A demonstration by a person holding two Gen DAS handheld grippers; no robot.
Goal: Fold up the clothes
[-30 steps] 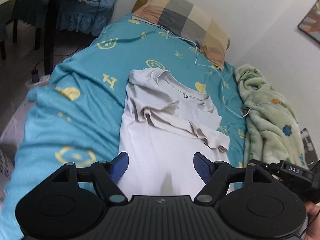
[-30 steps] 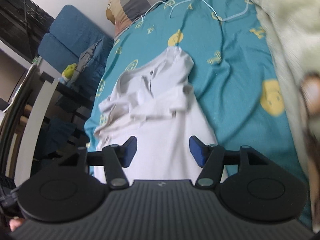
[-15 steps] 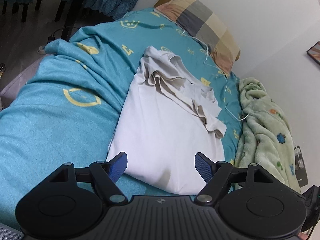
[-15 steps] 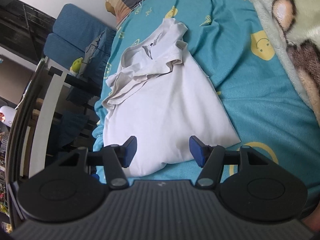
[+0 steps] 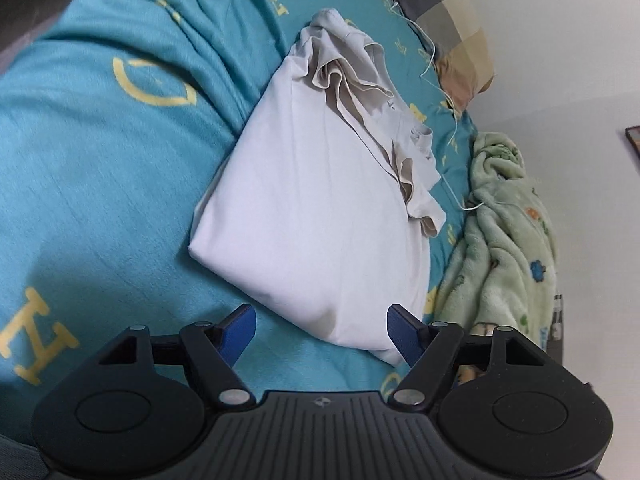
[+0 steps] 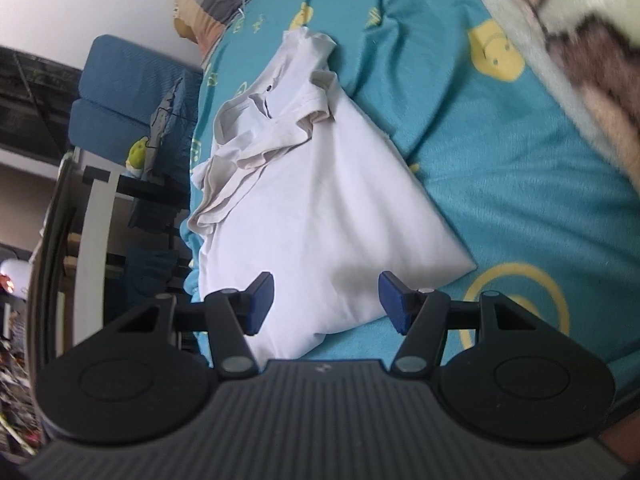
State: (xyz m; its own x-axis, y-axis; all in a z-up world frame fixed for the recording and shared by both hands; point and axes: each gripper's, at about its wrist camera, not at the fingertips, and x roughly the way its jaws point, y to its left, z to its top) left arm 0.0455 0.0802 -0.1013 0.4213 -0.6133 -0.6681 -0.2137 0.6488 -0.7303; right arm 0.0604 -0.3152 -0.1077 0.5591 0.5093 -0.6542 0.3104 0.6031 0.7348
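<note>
White cotton shirt (image 5: 320, 208) lies folded; left tongs (image 5: 322, 334) closing, right tongs (image 6: 326, 300) released.

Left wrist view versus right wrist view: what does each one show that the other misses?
Only the left wrist view shows the green fleece blanket clearly, bunched at the bed's far side, and the left gripper, jaws closing with the shirt's hem corner between them, unpinched.

Only the right wrist view shows the blue chair, the dark desk beside the bed, and the right gripper, open over the hem.

Both show the white T-shirt, sleeves folded inward, on the teal bedsheet, plus the checked pillow and a white cable.
</note>
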